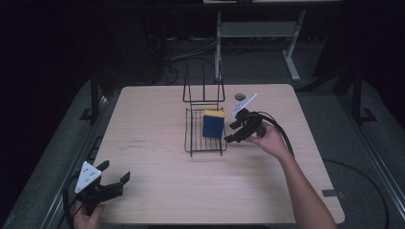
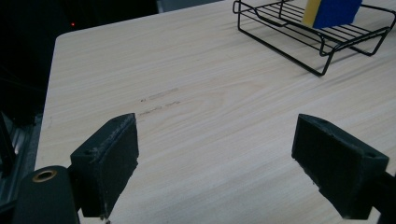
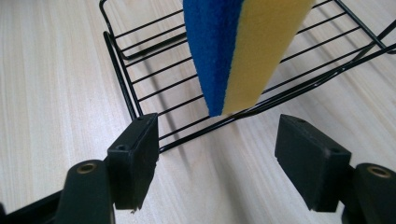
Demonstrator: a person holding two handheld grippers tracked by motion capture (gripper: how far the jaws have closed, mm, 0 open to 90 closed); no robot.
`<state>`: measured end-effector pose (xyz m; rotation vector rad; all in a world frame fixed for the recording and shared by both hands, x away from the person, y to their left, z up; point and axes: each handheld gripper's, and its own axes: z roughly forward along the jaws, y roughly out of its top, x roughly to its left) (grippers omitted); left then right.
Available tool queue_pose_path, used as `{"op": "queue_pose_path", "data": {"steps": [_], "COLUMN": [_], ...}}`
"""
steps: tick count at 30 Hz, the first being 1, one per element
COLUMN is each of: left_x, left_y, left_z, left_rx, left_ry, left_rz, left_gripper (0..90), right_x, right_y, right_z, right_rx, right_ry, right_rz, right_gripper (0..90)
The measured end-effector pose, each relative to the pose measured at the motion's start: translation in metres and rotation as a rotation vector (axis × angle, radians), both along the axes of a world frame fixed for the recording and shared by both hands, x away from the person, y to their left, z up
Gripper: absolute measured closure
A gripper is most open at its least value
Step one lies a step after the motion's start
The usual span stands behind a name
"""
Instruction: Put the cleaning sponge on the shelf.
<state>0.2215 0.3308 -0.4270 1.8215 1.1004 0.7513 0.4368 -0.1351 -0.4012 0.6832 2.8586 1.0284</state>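
Note:
A blue and yellow sponge [image 1: 213, 124] stands on edge in a black wire rack [image 1: 193, 143] at the middle of the wooden table [image 1: 157, 181]. My right gripper [image 1: 233, 132] sits just right of the rack, held by a hand, its jaws apart with nothing between them. In the right gripper view the sponge [image 3: 243, 46] stands a little beyond the jaws of my right gripper [image 3: 217, 158], with the rack's rim [image 3: 121, 74] in between. My left gripper [image 1: 114, 177] rests open near the table's front left corner. The left gripper view has its jaws wide over bare wood, around my left gripper [image 2: 215, 163].
The rack has an upright wire back [image 1: 204, 86] on its far side. A small round hole [image 1: 240, 97] lies in the table behind the right gripper. A white desk frame [image 1: 258, 33] stands on the floor beyond the table. In the left gripper view the rack [image 2: 280, 44] is at the upper right.

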Motion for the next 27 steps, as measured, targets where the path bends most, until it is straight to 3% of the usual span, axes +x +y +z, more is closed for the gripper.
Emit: {"op": "queue_pose_path", "data": {"steps": [3, 6, 9, 10, 16, 18, 27], "left_x": [0.001, -0.001, -0.001, -0.001, -0.001, 0.000, -0.002], "left_y": [0.000, -0.001, -0.001, -0.001, 0.000, 0.000, -0.001], "left_z": [-0.001, 0.002, 0.001, 0.000, 0.000, 0.000, 0.000], "left_rx": [-0.020, -0.006, -0.008, -0.006, -0.006, -0.009, -0.006], "left_ry": [0.023, -0.005, 0.002, 0.009, 0.004, 0.009, 0.003], "left_rz": [-0.019, -0.018, -0.022, -0.021, -0.019, -0.017, -0.019], "left_gripper": [14.1, 14.1, 14.1, 14.1, 14.1, 14.1, 14.1], "right_x": [0.001, 0.002, -0.002, -0.001, -0.008, -0.010, -0.026], "right_y": [0.002, 0.002, 0.001, -0.001, -0.014, -0.018, -0.027], "right_z": [-0.004, -0.009, -0.010, -0.010, 0.001, 0.006, 0.016], "right_rx": [-0.019, -0.017, -0.016, -0.003, 0.035, 0.050, 0.040], "right_ry": [0.014, 0.031, -0.019, 0.003, -0.026, -0.018, -0.054], "right_rz": [0.011, 0.025, 0.009, 0.009, -0.018, -0.024, -0.020], "right_gripper": [31.1, 36.2, 34.9, 34.8, 34.3, 34.2, 33.6]}}
